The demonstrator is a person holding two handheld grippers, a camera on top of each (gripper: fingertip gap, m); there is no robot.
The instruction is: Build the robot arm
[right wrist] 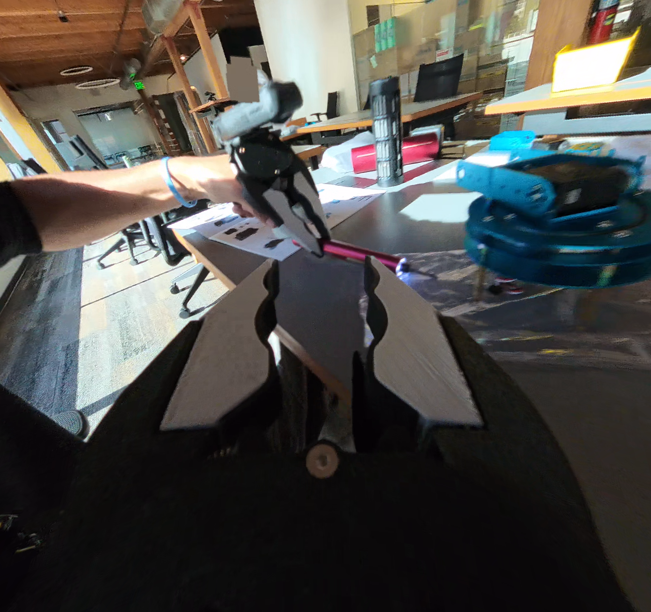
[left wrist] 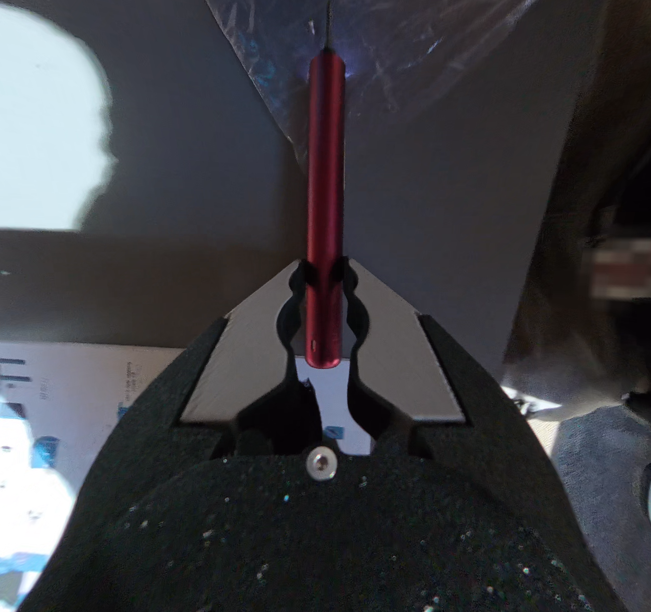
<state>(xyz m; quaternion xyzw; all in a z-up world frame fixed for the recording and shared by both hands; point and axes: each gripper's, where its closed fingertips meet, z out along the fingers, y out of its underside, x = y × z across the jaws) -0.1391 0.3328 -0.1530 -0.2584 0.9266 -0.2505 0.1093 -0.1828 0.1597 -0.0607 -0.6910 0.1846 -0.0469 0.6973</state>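
My left gripper [left wrist: 324, 273] is shut on a red pen-shaped screwdriver [left wrist: 326, 186], gripped near its rear end, its thin bit pointing forward at a clear plastic sheet [left wrist: 387, 31] on the dark table [left wrist: 176, 119]. In the right wrist view the left gripper [right wrist: 318, 252] shows held in a person's hand, the red screwdriver [right wrist: 363, 254] sticking out toward a blue wheeled robot chassis [right wrist: 556, 222]. My right gripper [right wrist: 320, 274] is open and empty, just in front of the screwdriver, over the dark table [right wrist: 387, 215].
Printed white sheets [right wrist: 264, 229] lie on the table's left part; one also shows in the left wrist view [left wrist: 88, 401]. A black mesh cylinder [right wrist: 387, 130], a red roll [right wrist: 405, 151] and a yellow-edged box [right wrist: 591, 63] stand farther back. Office chairs [right wrist: 169, 243] stand left of the table. About 20 cm separates my left fingertips from my right.
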